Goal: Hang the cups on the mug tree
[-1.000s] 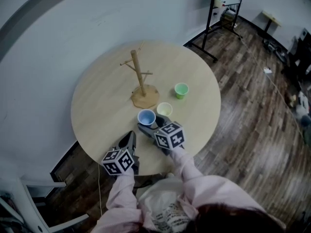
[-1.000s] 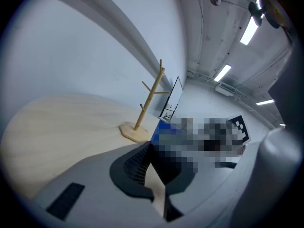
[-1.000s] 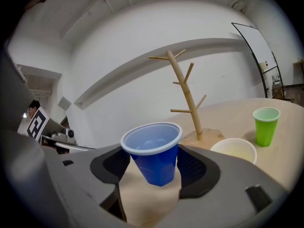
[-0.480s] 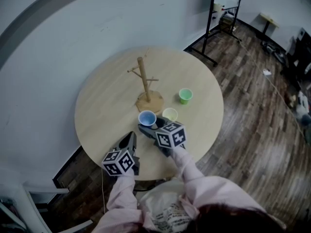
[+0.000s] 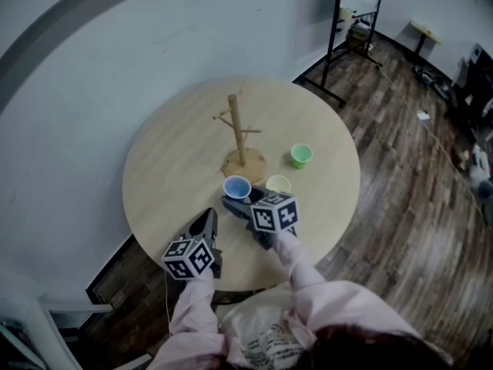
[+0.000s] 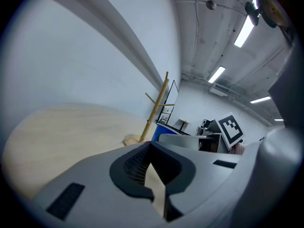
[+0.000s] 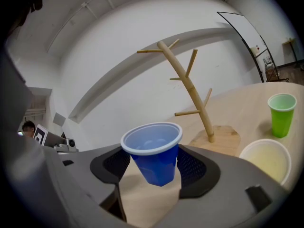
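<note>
The right gripper (image 7: 153, 177) clamps the blue plastic cup (image 7: 154, 151), likely light and crushable, so a gentle mid-wall hold suits; the left gripper (image 6: 152, 170) has its jaws together.

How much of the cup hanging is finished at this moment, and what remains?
Done: nothing hangs yet; the mug tree has bare pegs. In hand: the right gripper is closed on the blue cup. To do: hang that cup, then the yellow cup and green cup, both standing on the table. The left gripper is shut and empty.
</note>
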The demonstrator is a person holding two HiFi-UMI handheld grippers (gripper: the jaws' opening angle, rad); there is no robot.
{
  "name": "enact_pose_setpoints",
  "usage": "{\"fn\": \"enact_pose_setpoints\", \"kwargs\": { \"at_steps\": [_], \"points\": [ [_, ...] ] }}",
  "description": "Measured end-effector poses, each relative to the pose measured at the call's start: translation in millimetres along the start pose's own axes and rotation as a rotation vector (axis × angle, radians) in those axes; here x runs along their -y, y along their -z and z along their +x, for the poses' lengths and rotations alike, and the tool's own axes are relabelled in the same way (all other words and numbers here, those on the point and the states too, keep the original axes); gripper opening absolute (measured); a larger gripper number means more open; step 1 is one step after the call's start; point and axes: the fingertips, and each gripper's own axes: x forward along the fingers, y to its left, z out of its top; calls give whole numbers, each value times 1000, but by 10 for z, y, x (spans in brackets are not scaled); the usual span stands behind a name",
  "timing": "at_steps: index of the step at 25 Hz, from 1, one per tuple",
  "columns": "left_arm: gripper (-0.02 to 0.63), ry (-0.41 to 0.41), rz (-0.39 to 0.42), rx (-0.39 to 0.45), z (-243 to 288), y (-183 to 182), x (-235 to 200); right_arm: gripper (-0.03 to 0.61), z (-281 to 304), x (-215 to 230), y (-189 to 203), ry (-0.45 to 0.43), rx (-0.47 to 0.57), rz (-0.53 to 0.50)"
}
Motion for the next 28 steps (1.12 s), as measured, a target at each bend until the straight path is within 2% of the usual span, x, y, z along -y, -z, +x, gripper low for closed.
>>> {"fn": "enact_pose_setpoints", "kwargs": {
  "at_steps": [15,28],
  "points": [
    [2,18,19,-10,53,-74,-126,298,167,-52,-24,-53,6,133],
    [2,-51,-25,18,241,-210,-127,298,397,75,-172,-146,-100,209]
  ]
}}
